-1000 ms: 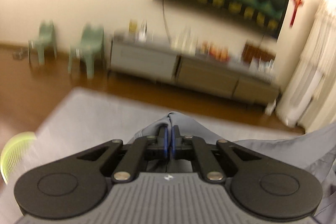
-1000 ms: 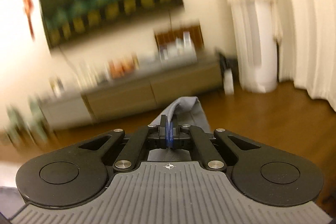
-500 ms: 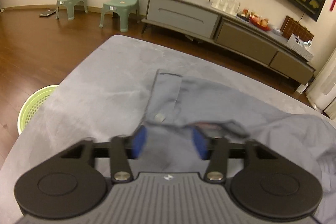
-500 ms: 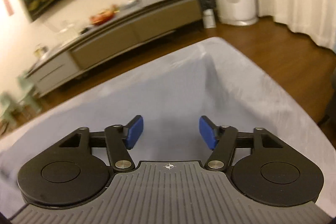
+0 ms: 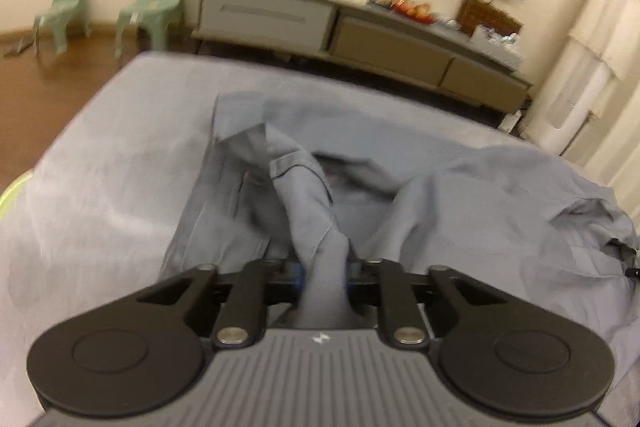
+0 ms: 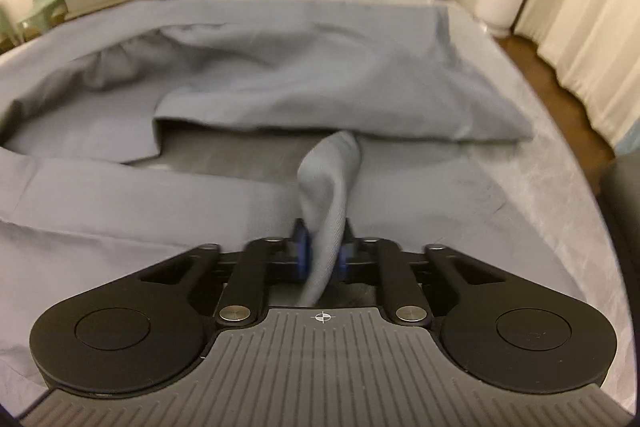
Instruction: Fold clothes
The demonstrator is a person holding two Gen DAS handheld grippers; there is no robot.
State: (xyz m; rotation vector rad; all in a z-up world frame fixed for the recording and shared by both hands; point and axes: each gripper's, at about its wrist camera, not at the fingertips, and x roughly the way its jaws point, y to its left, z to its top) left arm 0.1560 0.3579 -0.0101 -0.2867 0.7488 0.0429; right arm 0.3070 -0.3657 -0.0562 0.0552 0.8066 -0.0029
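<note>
A grey padded table [image 5: 100,155] fills most of both views, and everything else sits around or on it. Beyond its far edge a long low sideboard [image 5: 360,39] stands against the wall, with two pale green chairs [image 5: 152,7] off to its left and white curtains [image 6: 580,7] past the table's right side. Spread across the table top lies a blue-grey garment [image 5: 460,211], loosely crumpled, its cloth heaped in soft folds toward the table's right half and one folded flap lying near the table's far right corner in the right wrist view [image 6: 360,75]. The left gripper [image 5: 323,273] hangs low over the table's near part, its blue-padded fingers closed in on a raised ridge of the garment. The right gripper [image 6: 322,253] sits likewise over the near right part of the table, pinching a lifted fold of the same cloth between its pads.
</note>
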